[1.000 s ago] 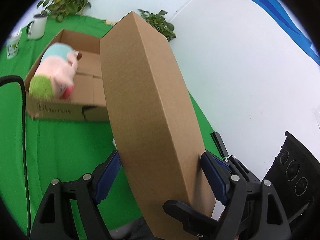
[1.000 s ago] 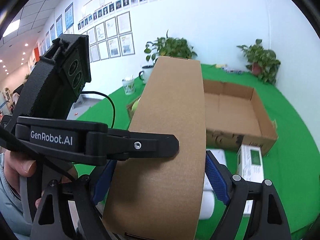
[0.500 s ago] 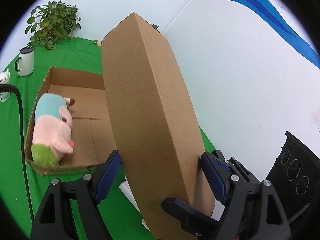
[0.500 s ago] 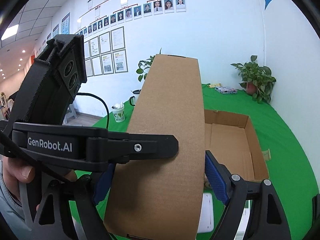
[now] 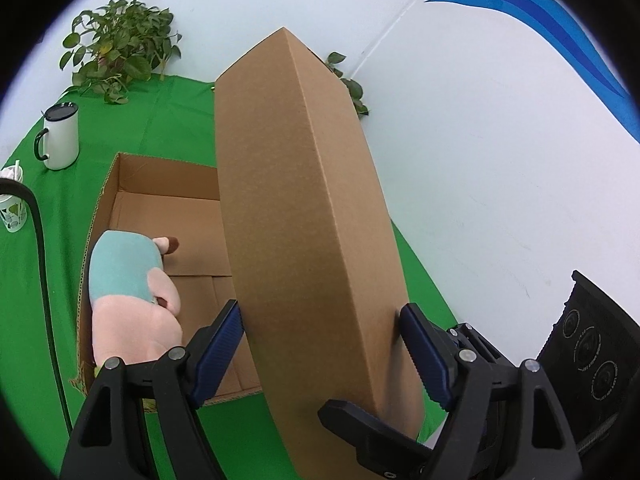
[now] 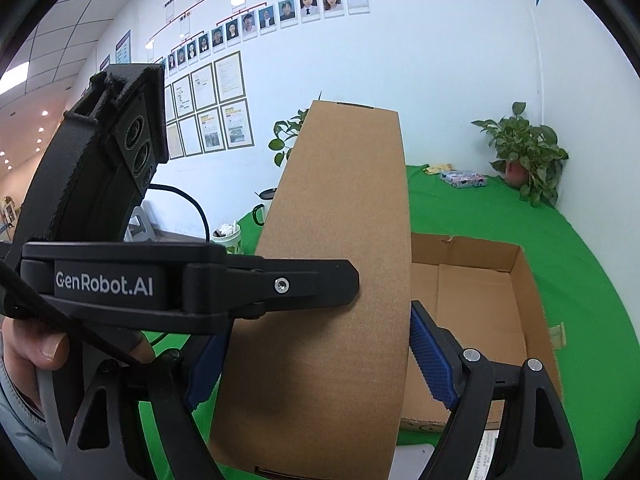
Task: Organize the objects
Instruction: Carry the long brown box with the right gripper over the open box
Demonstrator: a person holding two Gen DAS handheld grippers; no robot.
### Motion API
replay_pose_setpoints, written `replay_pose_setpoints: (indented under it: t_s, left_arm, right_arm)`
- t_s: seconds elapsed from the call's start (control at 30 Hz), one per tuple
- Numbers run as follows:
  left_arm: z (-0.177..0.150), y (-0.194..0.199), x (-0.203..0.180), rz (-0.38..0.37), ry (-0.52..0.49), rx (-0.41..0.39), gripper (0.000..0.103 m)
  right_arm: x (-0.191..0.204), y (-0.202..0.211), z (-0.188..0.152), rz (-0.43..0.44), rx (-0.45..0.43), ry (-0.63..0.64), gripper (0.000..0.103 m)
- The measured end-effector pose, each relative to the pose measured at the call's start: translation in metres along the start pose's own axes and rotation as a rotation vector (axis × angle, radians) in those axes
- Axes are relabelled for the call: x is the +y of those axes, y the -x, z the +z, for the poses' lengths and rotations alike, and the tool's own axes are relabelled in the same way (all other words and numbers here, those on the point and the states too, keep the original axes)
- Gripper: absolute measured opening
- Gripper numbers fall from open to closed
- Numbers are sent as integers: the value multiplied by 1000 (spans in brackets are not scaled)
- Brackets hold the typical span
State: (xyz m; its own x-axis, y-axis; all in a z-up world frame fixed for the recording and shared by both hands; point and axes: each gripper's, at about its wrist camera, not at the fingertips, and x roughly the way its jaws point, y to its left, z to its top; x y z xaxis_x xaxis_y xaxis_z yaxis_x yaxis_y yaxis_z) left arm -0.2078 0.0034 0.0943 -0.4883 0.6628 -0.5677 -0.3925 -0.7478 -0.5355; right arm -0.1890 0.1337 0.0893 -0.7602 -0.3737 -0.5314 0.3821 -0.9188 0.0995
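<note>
Cardboard lid (image 5: 304,216) clamped edgewise by both grippers.

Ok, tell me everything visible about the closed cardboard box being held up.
The closed cardboard box is a long, slim, plain brown corrugated carton, unmarked on the faces shown. It is held off the green table, tilted, over the open carton. Left tongs and right tongs both clamp its near end with blue pads.

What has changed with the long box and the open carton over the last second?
Both hand-held grippers, left and right, carried the long closed brown cardboard box forward until it hangs over the open cardboard carton. Both grips are unchanged; the pink-and-teal plush toy still lies inside.
</note>
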Motion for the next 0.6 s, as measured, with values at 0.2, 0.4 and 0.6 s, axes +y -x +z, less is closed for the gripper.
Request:
replay_pose_setpoints:
  t_s: [0.2,0.4,0.6]
  left_arm:
    - [6,-19,30,38,48,41,79]
    - [4,-40,57,74,99,86,79]
    - [-1,-64,77,107,132,141,79]
  right_arm:
    - [-6,-51,3,26,56,-11,81]
    - [-12,-100,-10,57,116,-36,81]
    - [-25,-141,-23,85,173,-84,81]
